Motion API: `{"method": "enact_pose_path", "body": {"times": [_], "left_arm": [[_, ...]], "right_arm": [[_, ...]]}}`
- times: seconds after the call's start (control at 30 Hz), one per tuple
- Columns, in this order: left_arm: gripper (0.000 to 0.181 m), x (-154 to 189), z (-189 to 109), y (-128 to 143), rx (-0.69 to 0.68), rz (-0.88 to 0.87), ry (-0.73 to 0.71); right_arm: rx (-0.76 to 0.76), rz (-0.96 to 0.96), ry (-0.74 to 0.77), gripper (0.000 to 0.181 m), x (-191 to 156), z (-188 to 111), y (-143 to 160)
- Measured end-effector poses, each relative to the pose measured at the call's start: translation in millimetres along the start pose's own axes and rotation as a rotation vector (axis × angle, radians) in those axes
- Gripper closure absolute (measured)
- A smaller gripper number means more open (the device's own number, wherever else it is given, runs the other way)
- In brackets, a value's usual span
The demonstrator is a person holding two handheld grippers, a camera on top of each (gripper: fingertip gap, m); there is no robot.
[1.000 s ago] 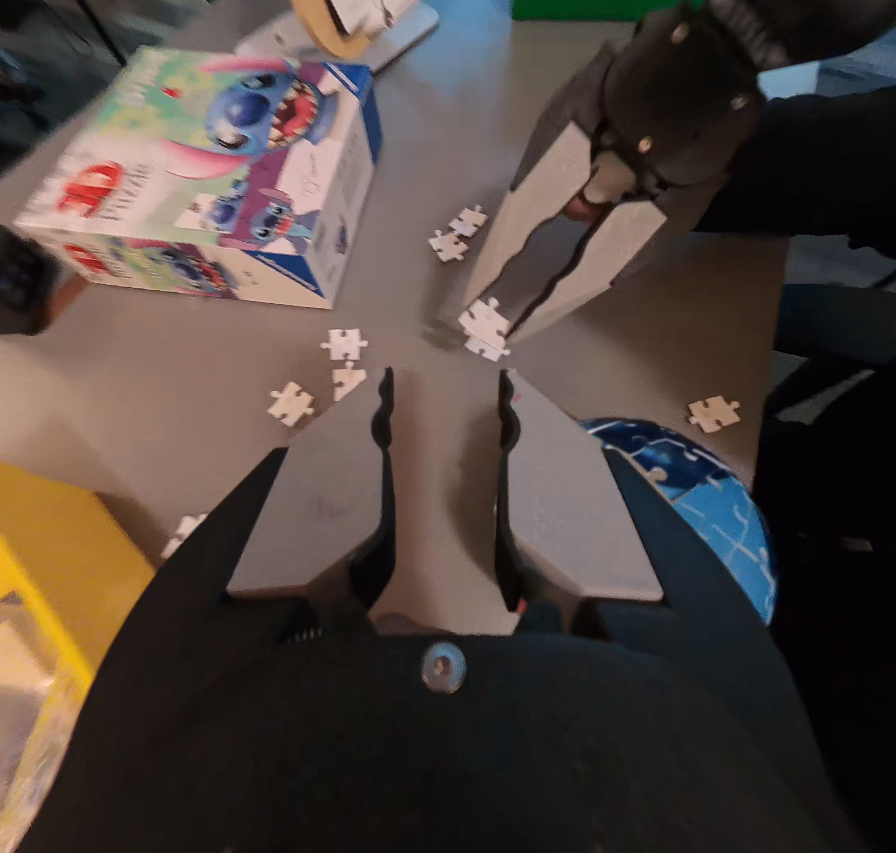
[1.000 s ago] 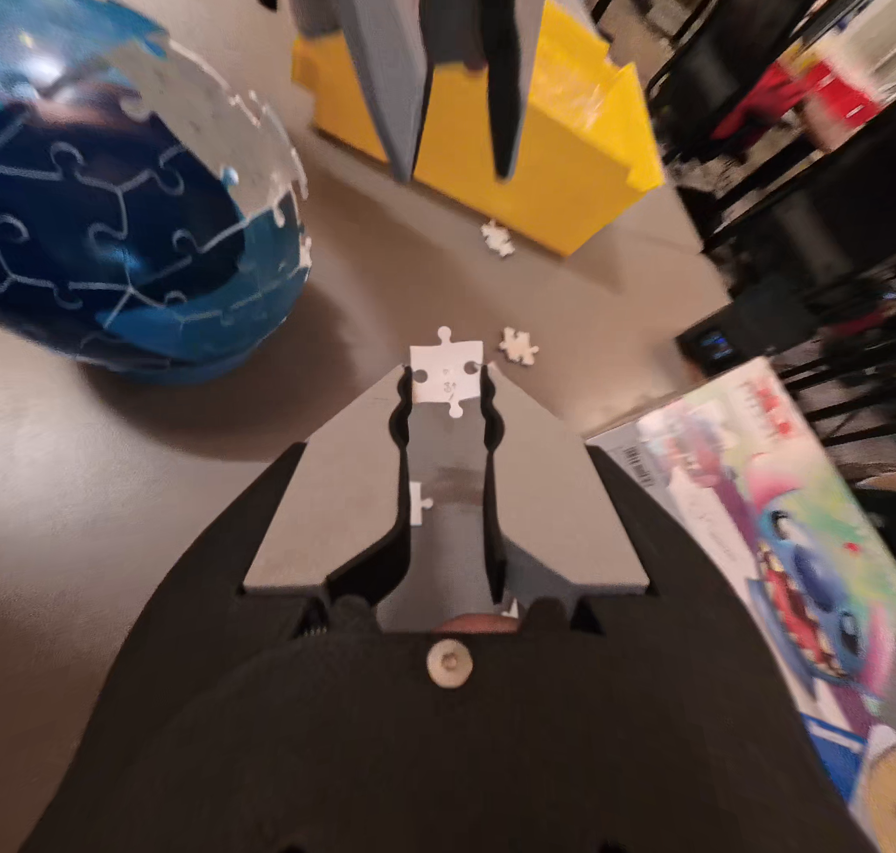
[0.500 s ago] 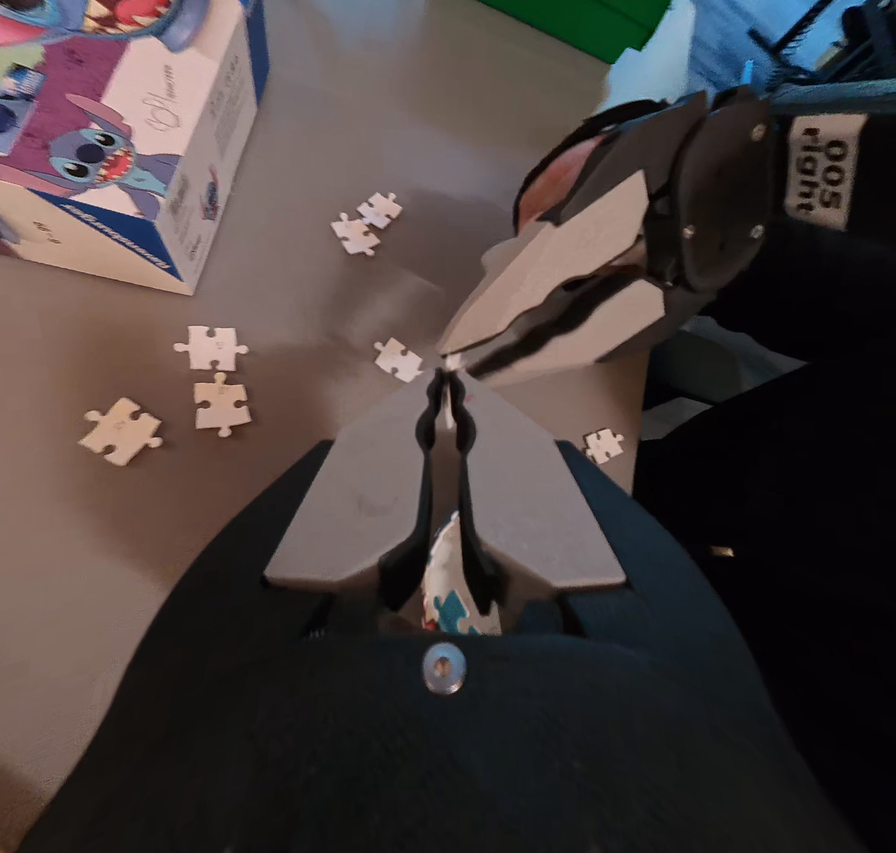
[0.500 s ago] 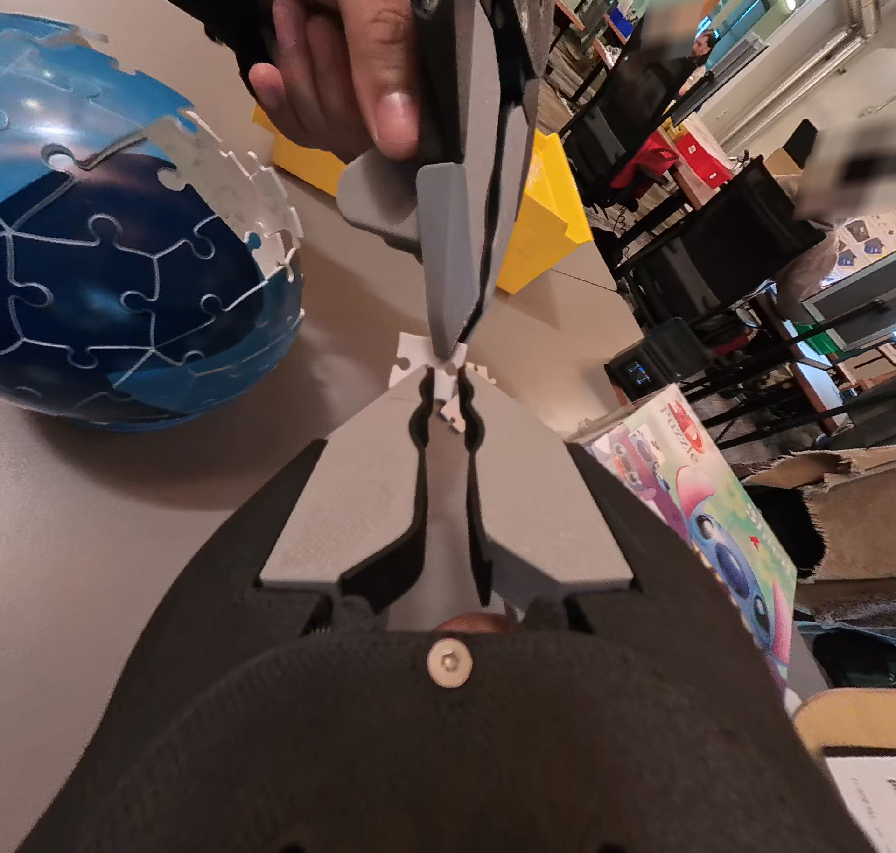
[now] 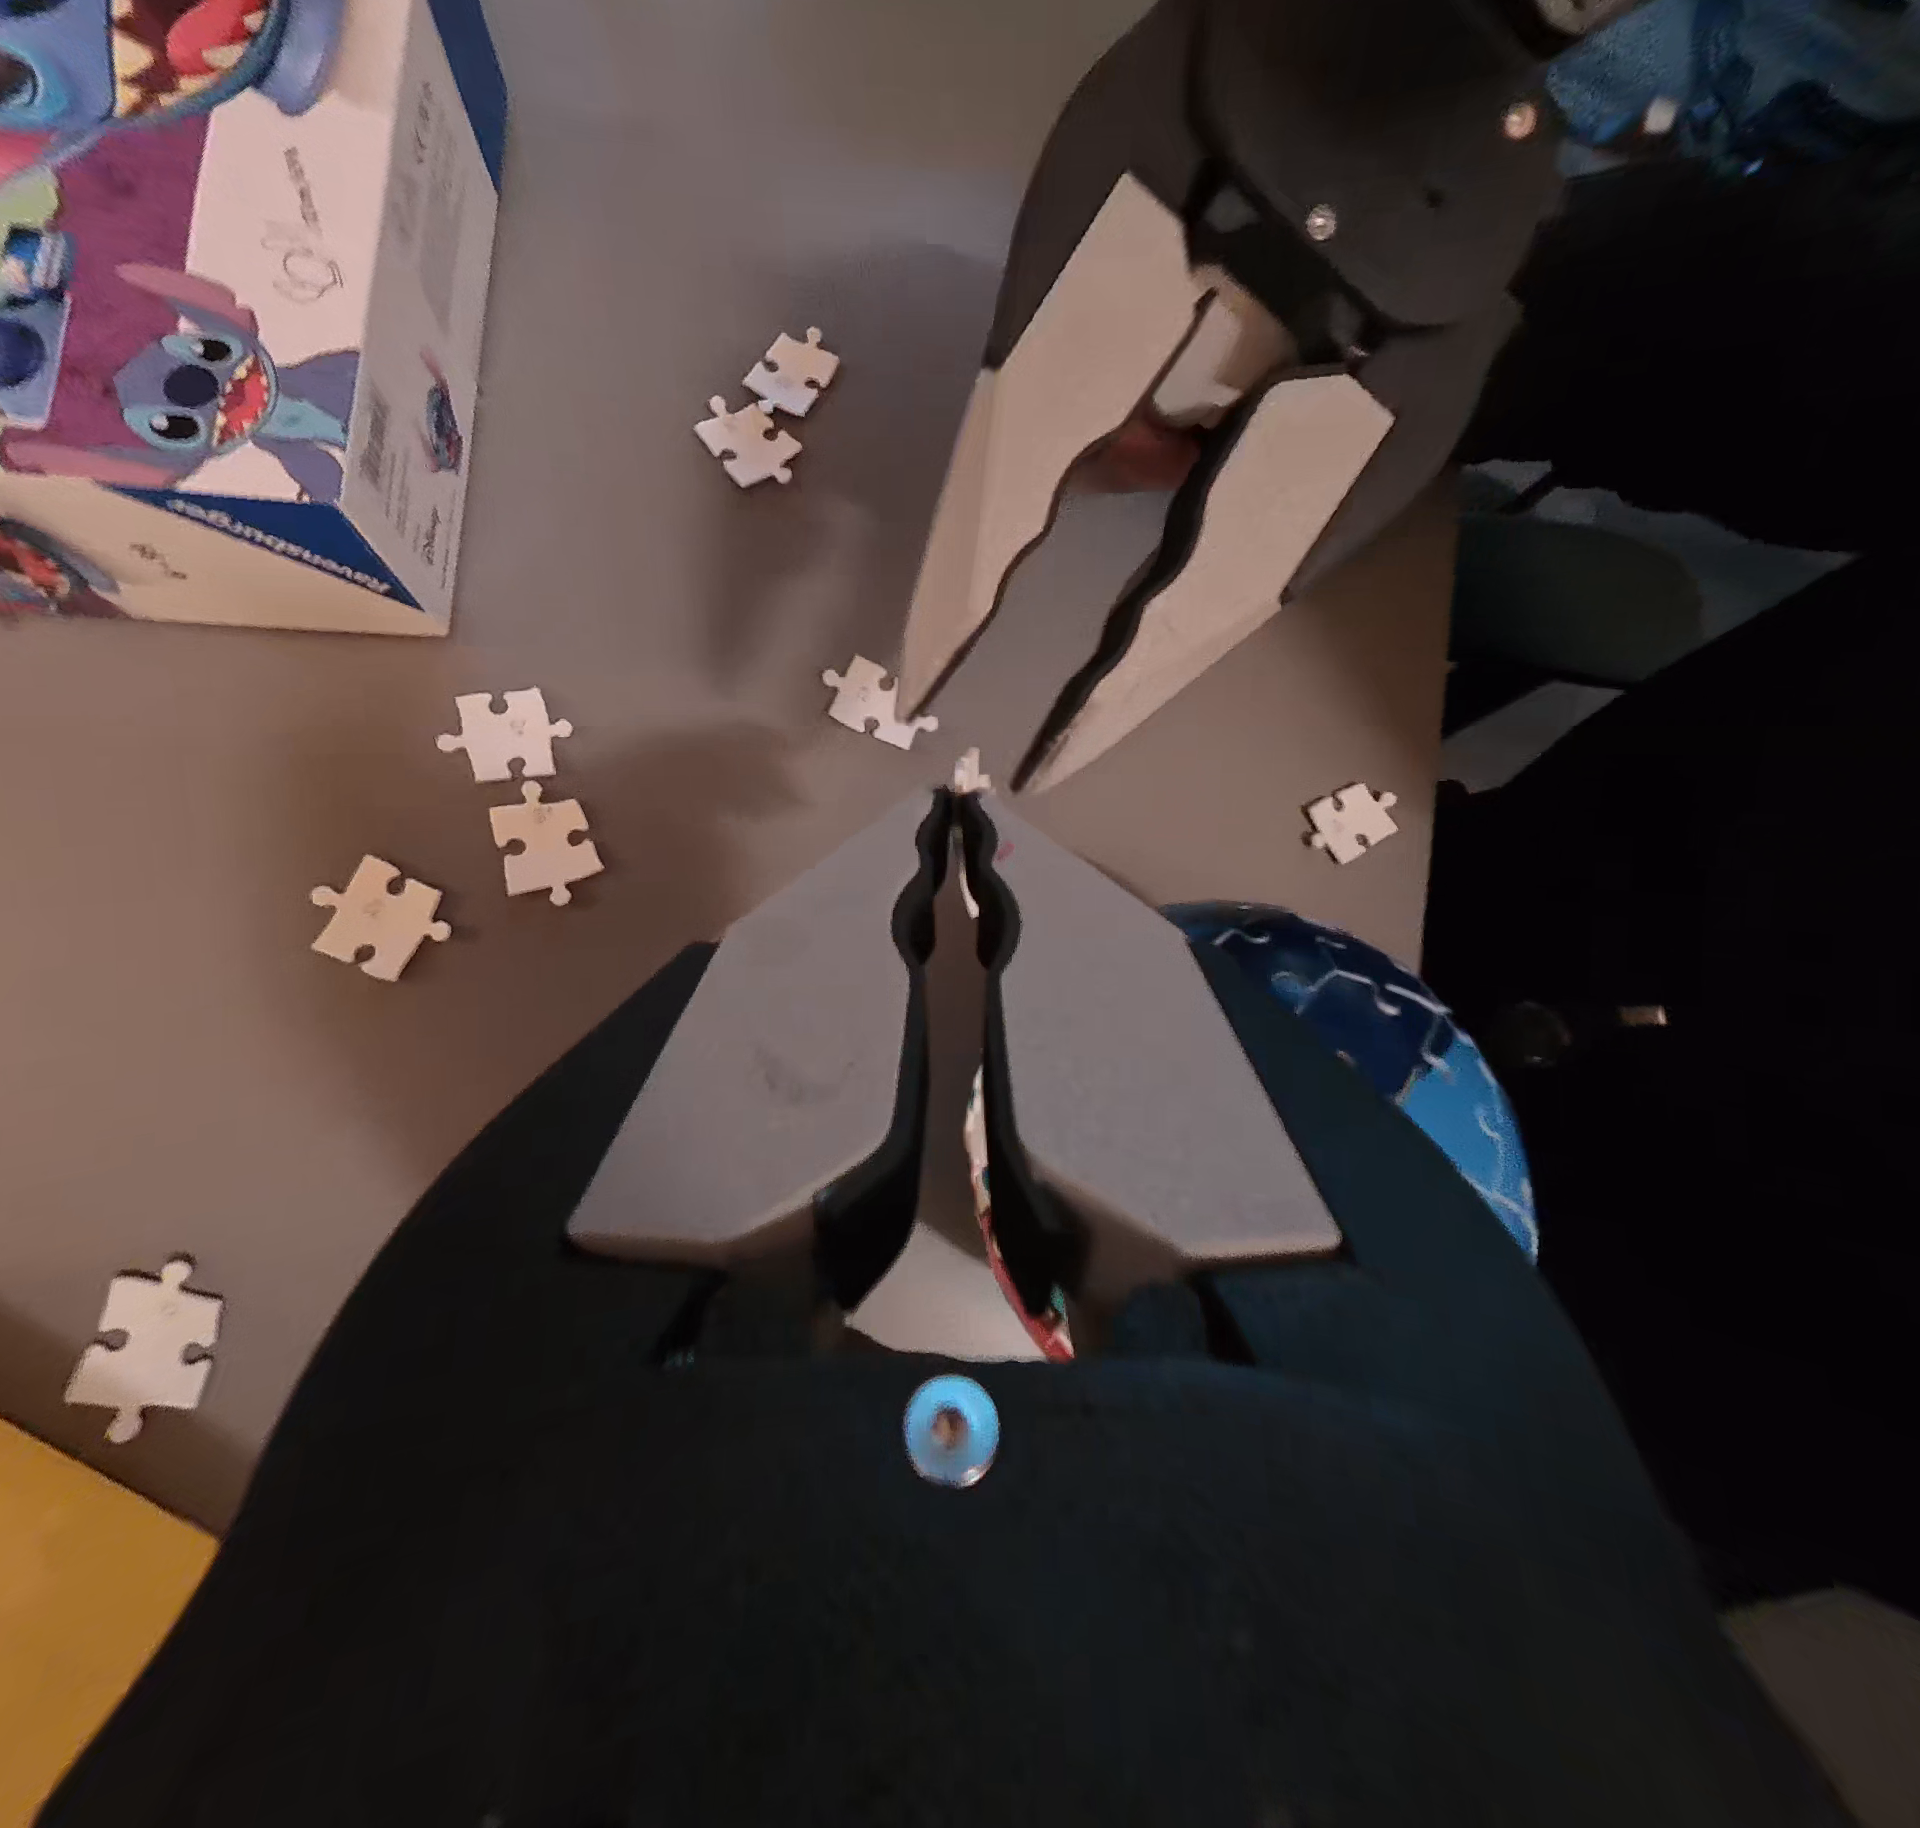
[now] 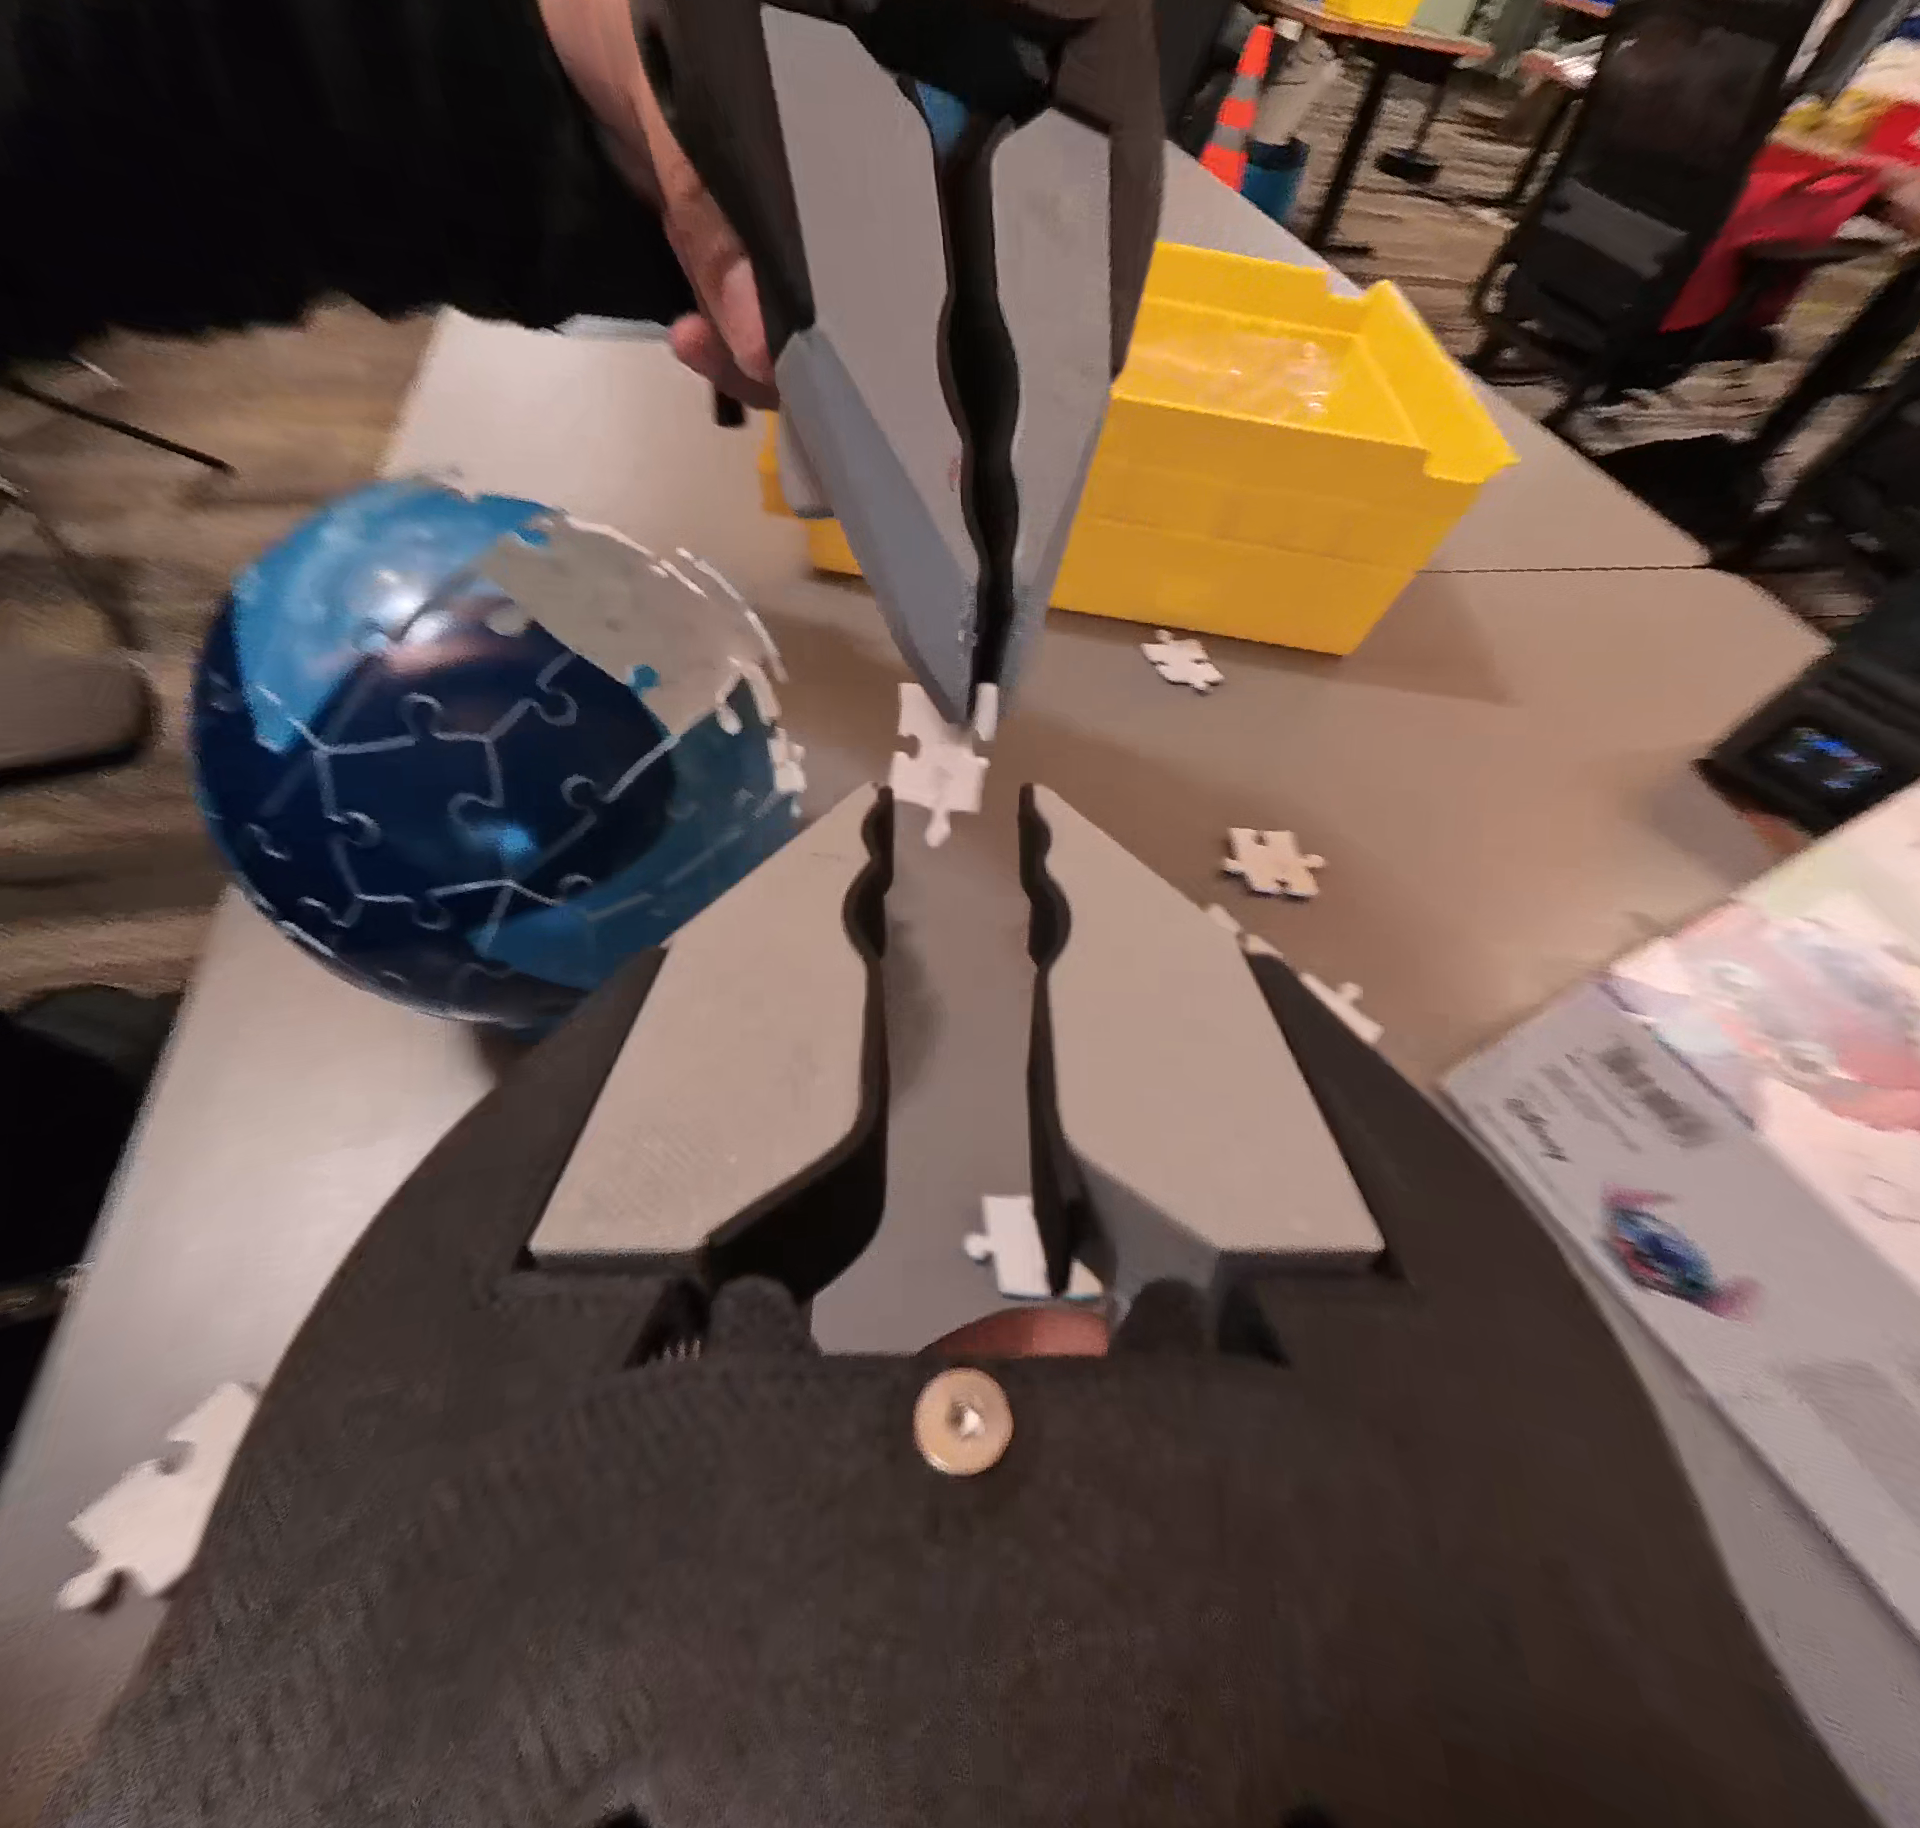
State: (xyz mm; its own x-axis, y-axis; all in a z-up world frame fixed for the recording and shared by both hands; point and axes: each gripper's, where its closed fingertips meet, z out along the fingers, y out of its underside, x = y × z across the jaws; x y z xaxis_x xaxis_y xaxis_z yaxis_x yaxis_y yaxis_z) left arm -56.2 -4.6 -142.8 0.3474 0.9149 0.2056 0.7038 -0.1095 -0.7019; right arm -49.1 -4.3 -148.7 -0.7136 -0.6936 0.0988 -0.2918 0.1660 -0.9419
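Grey table, yellow bin, blue puzzle ball, picture box, loose white puzzle pieces

Looks like a large shared workroom or lab hall. Grey folding table with a yellow bin, more tables and another bin behind, dark office chairs, an orange traffic cone, carpeted floor, bright windows far back.
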Motion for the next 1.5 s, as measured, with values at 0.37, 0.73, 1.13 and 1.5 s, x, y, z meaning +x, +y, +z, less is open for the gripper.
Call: {"method": "enact_pose_path", "body": {"times": [0.37, 0.73, 1.13, 1.5], "left_arm": [[0.181, 7.1, -6.7, -30.0, 0.188, 0.052, 0.045], [0.161, 3.1, -31.5, -20.0, 0.334, 0.000, 0.045], [0.181, -8.9, -24.8, -3.8, 0.257, 0.052, -0.020], [0.181, -7.2, -23.1, 25.0, -0.157, 0.228, -0.269]], "right_arm": [[0.226, 0.410, -0.253, 0.181, 5.1, -10.2, -15.4], [0.330, 0.598, -0.381, 0.181, 5.5, -5.4, -27.2], [0.230, 0.420, -0.221, 0.170, 19.0, 2.8, -17.5], [-0.002, -0.004, -0.119, 0.177, 0.4, 20.7, -24.8]]}}
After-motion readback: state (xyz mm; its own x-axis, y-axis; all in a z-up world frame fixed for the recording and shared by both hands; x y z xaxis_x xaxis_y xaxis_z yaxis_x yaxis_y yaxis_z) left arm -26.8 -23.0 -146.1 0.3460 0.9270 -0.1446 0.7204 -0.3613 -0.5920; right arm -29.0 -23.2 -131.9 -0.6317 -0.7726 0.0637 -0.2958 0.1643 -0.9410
